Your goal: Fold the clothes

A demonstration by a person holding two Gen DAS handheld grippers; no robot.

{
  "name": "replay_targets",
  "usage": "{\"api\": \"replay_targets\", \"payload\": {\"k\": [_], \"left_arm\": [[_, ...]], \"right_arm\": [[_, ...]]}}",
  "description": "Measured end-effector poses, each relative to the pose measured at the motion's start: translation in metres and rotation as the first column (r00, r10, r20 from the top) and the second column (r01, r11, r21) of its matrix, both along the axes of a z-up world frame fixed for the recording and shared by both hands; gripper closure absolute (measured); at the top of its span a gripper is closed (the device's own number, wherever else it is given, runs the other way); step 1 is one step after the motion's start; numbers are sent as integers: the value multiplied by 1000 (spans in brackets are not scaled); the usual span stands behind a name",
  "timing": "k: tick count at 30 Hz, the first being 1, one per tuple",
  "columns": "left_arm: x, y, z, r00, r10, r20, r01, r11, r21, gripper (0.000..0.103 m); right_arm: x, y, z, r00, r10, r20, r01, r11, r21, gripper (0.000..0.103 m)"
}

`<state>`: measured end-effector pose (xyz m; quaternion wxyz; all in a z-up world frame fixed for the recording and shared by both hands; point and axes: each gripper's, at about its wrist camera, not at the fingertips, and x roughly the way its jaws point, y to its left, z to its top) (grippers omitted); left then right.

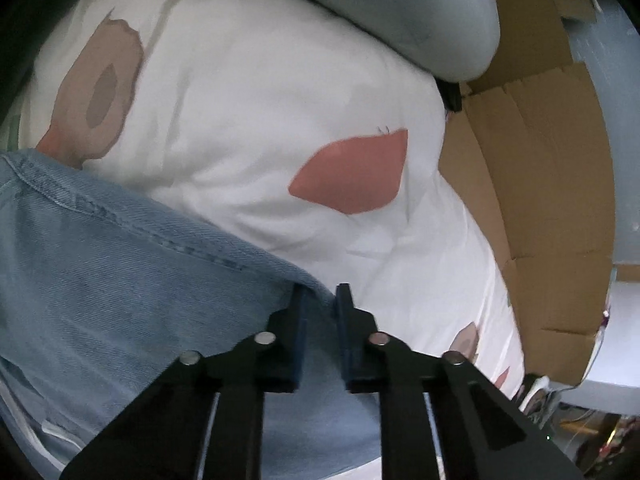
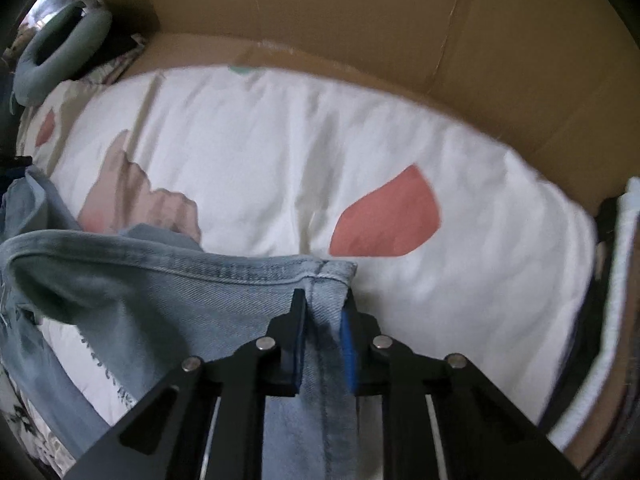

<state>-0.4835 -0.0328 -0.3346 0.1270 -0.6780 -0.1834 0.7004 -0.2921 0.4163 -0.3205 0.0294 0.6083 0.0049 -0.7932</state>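
Observation:
A pair of light blue jeans (image 1: 104,264) lies on a white quilt (image 1: 248,128) with pink and brown prints. My left gripper (image 1: 320,300) is shut on an edge of the jeans, with denim pinched between its blue pads. In the right wrist view the jeans (image 2: 160,300) hang from my right gripper (image 2: 324,304), which is shut on a hemmed corner of the denim above the quilt (image 2: 280,152). A stitched hem runs left from that corner and the fabric droops down at the left.
Brown cardboard (image 1: 532,168) stands along the quilt's far side, also in the right wrist view (image 2: 360,20). A pale grey pillow (image 1: 420,12) lies at the top. A grey-green ring-shaped cushion (image 2: 52,48) is at the upper left. A white cloth (image 2: 616,300) is at the right.

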Motion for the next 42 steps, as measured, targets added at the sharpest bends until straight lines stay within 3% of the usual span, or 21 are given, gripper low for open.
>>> {"api": "replay_targets", "payload": {"k": [6, 14, 19, 27, 34, 39, 42], "left_arm": [[-13, -6, 11, 997, 1, -74, -2, 1000, -16, 99], [-18, -9, 8, 997, 39, -74, -39, 999, 10, 99], [-18, -14, 23, 993, 37, -115, -33, 999, 35, 98], [-5, -20, 31, 988, -69, -135, 61, 996, -61, 98], [5, -17, -18, 992, -124, 10, 124, 978, -169, 98], [-1, -14, -41, 996, -87, 13, 88, 979, -183, 98], [-4, -4, -43, 996, -89, 14, 90, 967, -238, 98]], "right_arm": [[5, 20, 46, 994, -53, -91, 53, 999, 0, 91], [-18, 53, 71, 979, -141, -147, 151, 986, 64, 92], [-39, 75, 71, 970, -203, -136, 215, 973, 84, 92], [-70, 83, 66, 969, -206, -136, 225, 965, 138, 92], [-95, 86, 67, 963, -218, -161, 246, 952, 184, 92], [-106, 90, 52, 959, -251, -133, 271, 949, 160, 91], [-111, 86, 49, 967, -222, -126, 242, 954, 179, 91]]}}
